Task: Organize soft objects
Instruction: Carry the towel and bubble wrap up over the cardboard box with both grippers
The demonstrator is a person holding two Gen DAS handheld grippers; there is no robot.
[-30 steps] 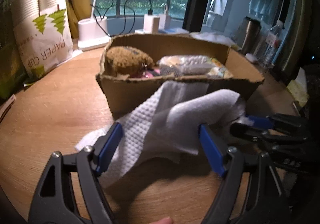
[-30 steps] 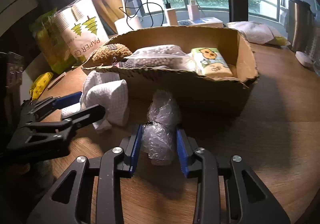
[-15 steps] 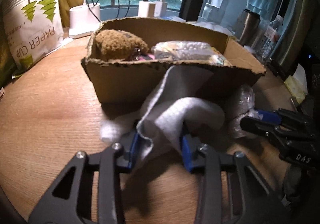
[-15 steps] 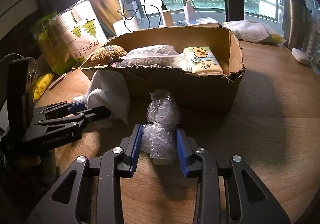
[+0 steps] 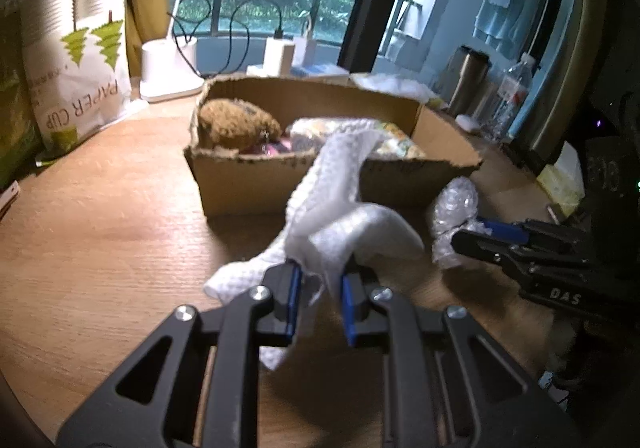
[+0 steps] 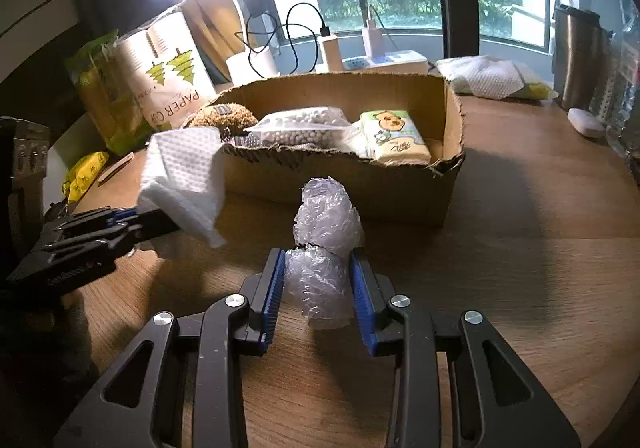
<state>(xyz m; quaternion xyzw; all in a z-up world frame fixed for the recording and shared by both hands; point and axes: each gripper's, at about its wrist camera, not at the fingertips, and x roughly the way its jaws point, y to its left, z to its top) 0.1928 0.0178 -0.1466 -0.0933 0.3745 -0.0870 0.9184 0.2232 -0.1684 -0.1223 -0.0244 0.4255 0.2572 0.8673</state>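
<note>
A white waffle cloth [image 5: 340, 184] hangs bunched in front of the cardboard box [image 5: 248, 184], one end draped up over the rim. My left gripper [image 5: 318, 276] has its jaws closing, and the pads pinch the cloth's lower fold. The right wrist view shows the same cloth [image 6: 184, 172] raised off the table in the left gripper [image 6: 160, 218]. My right gripper [image 6: 318, 260] is shut on a wad of bubble wrap [image 6: 326, 220] resting on the table before the box [image 6: 400, 192]. Inside lie a brown plush [image 6: 224, 114], a bead bag [image 6: 300, 126] and a tissue pack [image 6: 394, 136].
A paper cup pack [image 5: 80, 60] stands at the left with a white lamp base [image 5: 168, 68] and chargers behind the box. A steel flask [image 6: 576, 56] and a folded white cloth [image 6: 488, 76] sit at the back right. Wooden tabletop [image 6: 540, 288] spreads to the right.
The left jaws went from wide apart to pinched on the white cloth, and the cloth rose off the table. The right gripper kept still on the bubble wrap.
</note>
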